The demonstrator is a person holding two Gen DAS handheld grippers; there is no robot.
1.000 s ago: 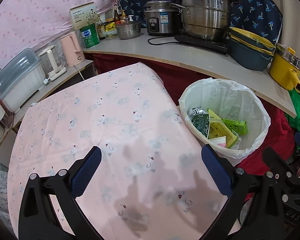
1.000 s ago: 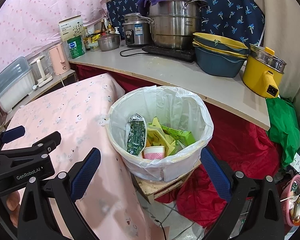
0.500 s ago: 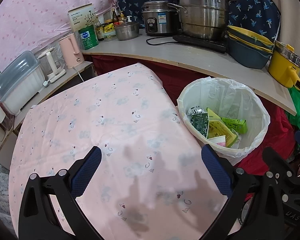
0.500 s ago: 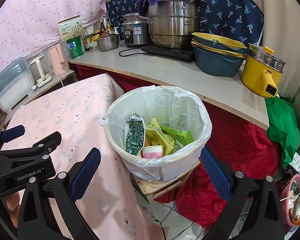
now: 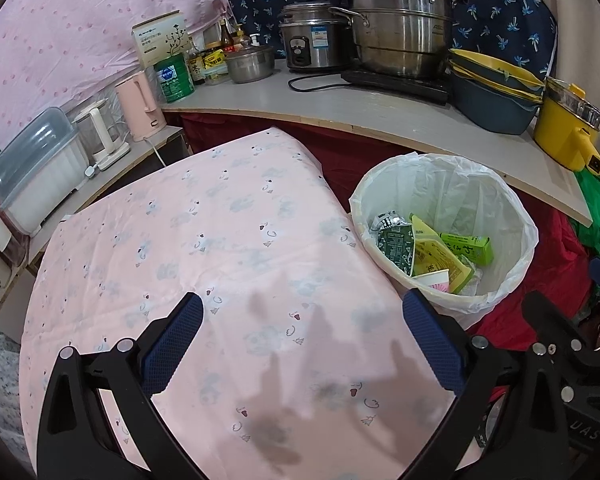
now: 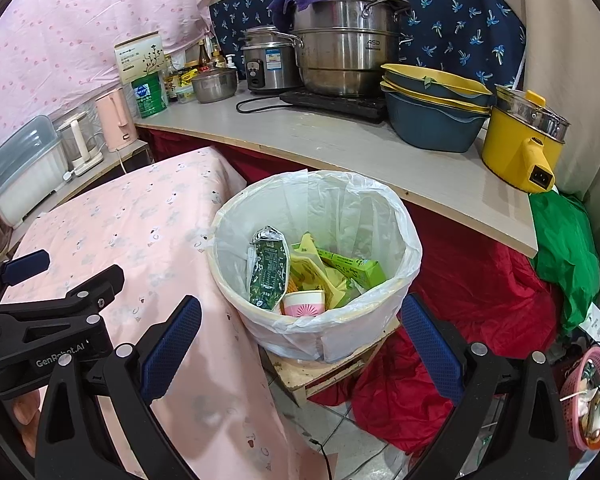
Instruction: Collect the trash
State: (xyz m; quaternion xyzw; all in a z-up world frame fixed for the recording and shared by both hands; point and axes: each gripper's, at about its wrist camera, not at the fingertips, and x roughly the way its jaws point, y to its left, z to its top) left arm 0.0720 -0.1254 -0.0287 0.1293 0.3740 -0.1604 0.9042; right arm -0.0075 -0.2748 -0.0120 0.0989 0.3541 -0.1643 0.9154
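A round bin lined with a white bag stands on a low wooden stool beside the pink-clothed table. Inside lie a dark green snack packet, a yellow wrapper, a light green carton and a pink paper cup. My left gripper hovers open over the table's near end with nothing between its fingers. My right gripper is open and empty just in front of the bin. The left gripper's body shows at the left of the right wrist view.
A grey counter runs behind with steel pots, a rice cooker, stacked blue-and-yellow basins and a yellow electric pot. A pink kettle and a plastic box stand at left. Red and green cloth lie right of the bin.
Both views have shifted only slightly; the bin sits a touch lower in the right wrist view. Both grippers stay open and empty, and the trash in the bin has not moved.
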